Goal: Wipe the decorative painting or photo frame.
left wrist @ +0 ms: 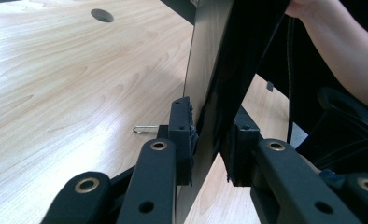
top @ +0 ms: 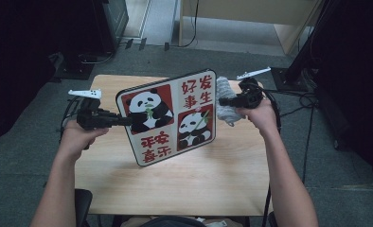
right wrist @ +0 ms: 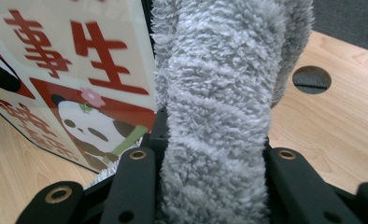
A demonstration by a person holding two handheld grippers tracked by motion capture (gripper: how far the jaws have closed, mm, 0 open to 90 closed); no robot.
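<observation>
Slippage threatens: left gripper (top: 128, 121) pinches only one edge of the tilted square panda-printed board (top: 168, 116), while right gripper (top: 224, 101), clenched on the fluffy grey cloth (top: 225, 100), presses beside it.

One panda board (top: 168, 118), one fluffy grey cloth (top: 225, 101), two grippers, left (top: 128, 121) and right (top: 221, 101), one worktop (top: 184, 184).

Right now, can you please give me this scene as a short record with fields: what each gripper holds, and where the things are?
left gripper: shut on the left edge of the panda board
right gripper: shut on the grey cloth
board: tilted, lifted, picture side facing the person
cloth: at the right edge of the board
table: light wood, round hole in its top
</observation>
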